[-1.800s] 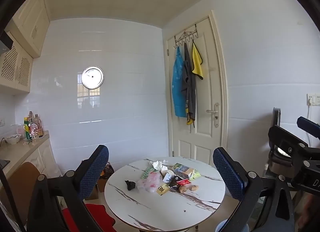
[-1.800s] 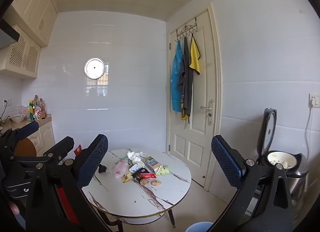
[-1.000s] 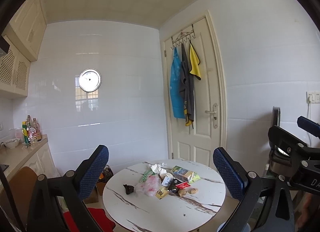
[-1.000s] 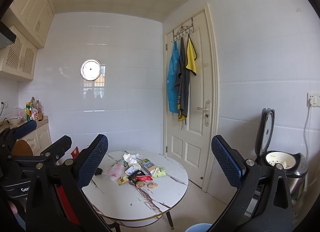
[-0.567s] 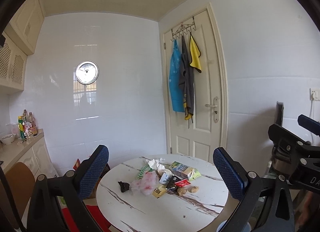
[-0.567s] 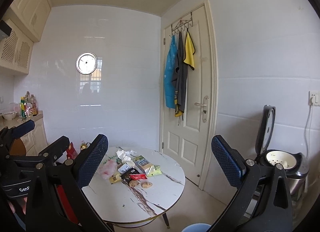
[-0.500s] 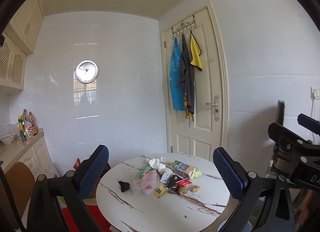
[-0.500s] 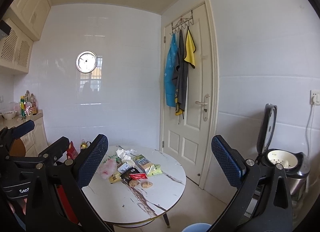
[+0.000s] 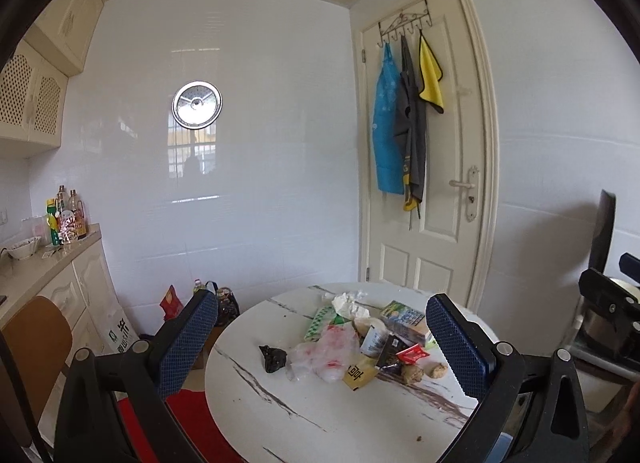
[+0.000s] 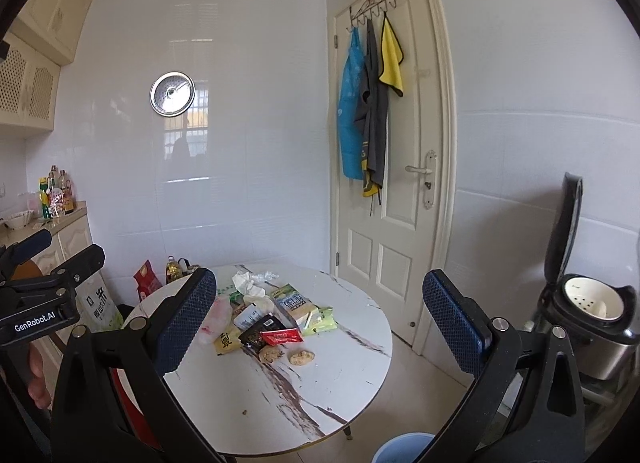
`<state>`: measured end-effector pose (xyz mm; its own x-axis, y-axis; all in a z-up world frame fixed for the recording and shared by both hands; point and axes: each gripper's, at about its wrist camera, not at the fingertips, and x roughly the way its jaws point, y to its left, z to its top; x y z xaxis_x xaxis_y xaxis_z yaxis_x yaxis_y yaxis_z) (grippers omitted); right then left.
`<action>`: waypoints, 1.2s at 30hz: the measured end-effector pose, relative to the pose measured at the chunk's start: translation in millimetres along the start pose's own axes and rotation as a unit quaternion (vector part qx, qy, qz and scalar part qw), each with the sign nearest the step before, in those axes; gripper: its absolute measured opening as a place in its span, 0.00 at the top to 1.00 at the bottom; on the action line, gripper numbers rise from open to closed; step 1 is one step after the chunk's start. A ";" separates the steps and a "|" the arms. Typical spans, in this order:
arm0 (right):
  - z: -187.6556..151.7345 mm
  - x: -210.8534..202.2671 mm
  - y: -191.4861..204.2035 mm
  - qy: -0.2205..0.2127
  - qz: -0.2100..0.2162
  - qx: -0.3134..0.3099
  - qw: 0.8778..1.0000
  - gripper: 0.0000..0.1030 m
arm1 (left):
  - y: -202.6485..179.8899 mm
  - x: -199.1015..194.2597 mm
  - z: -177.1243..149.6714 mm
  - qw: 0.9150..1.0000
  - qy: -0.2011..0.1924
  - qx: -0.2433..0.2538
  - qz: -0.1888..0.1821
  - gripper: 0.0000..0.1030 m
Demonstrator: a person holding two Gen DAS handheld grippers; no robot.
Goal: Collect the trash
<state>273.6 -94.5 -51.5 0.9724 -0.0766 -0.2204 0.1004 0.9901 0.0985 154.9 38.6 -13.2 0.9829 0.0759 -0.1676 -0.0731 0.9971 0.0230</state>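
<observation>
A pile of trash (image 9: pixel 360 343) lies on the far half of a round white marble table (image 9: pixel 320 415): crumpled tissue (image 9: pixel 346 300), a pink plastic bag (image 9: pixel 332 351), a black scrap (image 9: pixel 273 357), a carton (image 9: pixel 404 321), wrappers and two food lumps. The pile also shows in the right wrist view (image 10: pixel 264 315). My left gripper (image 9: pixel 320 339) is open and empty, held above the table short of the pile. My right gripper (image 10: pixel 320 319) is open and empty, beside it to the right.
A blue bin (image 10: pixel 404 448) stands on the floor at the table's near right edge. A rice cooker (image 10: pixel 588 315) with its lid up stands at the right. A door (image 10: pixel 396 183) with hung cloths is behind the table. A counter (image 9: pixel 36 267), chair (image 9: pixel 32 347) and bags are left.
Both grippers have moved closer to the table and tilted slightly down, so the trash pile looks larger. Both stay open and empty.
</observation>
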 end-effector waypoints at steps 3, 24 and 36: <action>-12.9 31.0 -2.7 0.035 0.001 0.002 0.999 0.00 | 2.2 41.3 -4.7 0.999 0.039 -0.024 -0.012 0.01; -148.9 255.9 -5.5 0.307 0.066 -0.018 0.949 0.21 | -36.1 241.6 -72.6 0.972 0.222 -0.019 -0.067 0.01; -153.7 259.3 -15.8 0.300 0.140 -0.021 0.943 0.70 | -80.1 269.1 -107.1 0.951 0.287 0.084 -0.077 0.01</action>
<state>491.8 -111.9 -259.3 0.6636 0.2571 -0.7026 -0.1636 0.9662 0.1991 407.2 -19.7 -165.7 0.7225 -0.0307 -0.6907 0.1400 0.9848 0.1026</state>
